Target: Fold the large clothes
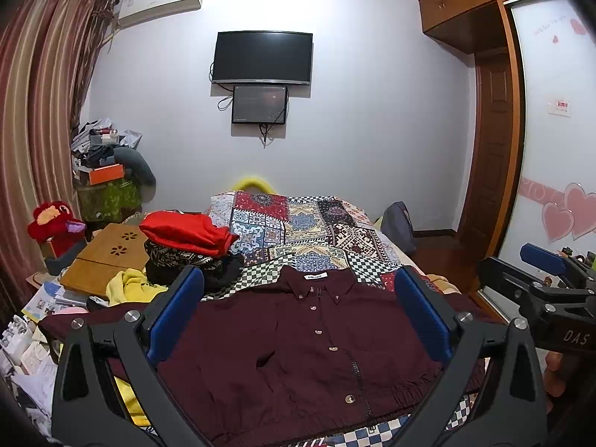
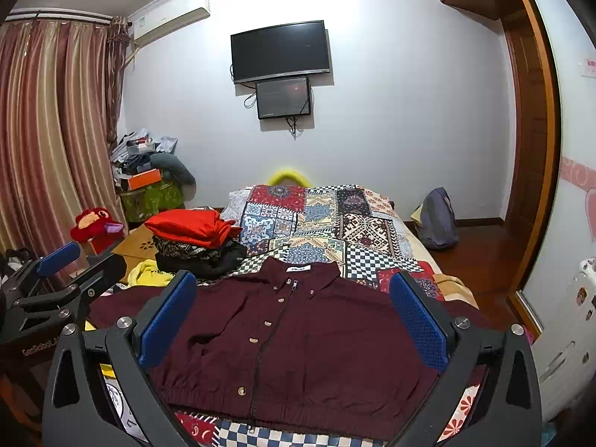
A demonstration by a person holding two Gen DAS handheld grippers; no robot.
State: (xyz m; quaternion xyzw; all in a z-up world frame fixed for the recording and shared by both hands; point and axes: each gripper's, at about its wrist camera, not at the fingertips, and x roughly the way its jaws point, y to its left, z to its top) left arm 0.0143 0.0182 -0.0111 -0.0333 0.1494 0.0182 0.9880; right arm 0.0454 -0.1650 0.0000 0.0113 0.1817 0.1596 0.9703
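Much of the maroon shirt (image 1: 298, 339) is cut off or covered: its two sleeves run out sideways behind the black gripper frames, and its elastic hem meets the bottom edge of both views. It lies flat, front up and buttoned, collar toward the far wall, on the patchwork bedspread (image 1: 298, 223). At the far left the floor clutter of papers and bags (image 1: 26, 335) is too jumbled to sort out. Next comes a red plush toy (image 1: 52, 221) below striped curtains (image 1: 41, 111), then a wooden board with flower cut-outs (image 1: 108, 257) and a yellow cloth (image 1: 130, 287) partly under it.

The left gripper (image 1: 298, 313) hangs over the shirt with its blue-padded fingers (image 1: 175, 313) spread wide, gripping nothing. Beside the shirt's left shoulder sits a stack of folded clothes (image 1: 190, 249) (red on top, dark patterned pieces below). On the pale wall hang a dark television (image 1: 262, 57) and a smaller screen (image 1: 259, 104) under it, with an air conditioner (image 1: 160, 5) to their left.

The right gripper (image 2: 294, 316) is likewise spread wide above the shirt, empty; in the left wrist view only part of it shows at the right edge. A grey bag (image 2: 437, 219) sits on the wooden floor beside the bed, and at the far right a wardrobe door with pink hearts (image 1: 562, 216) is partly out of frame
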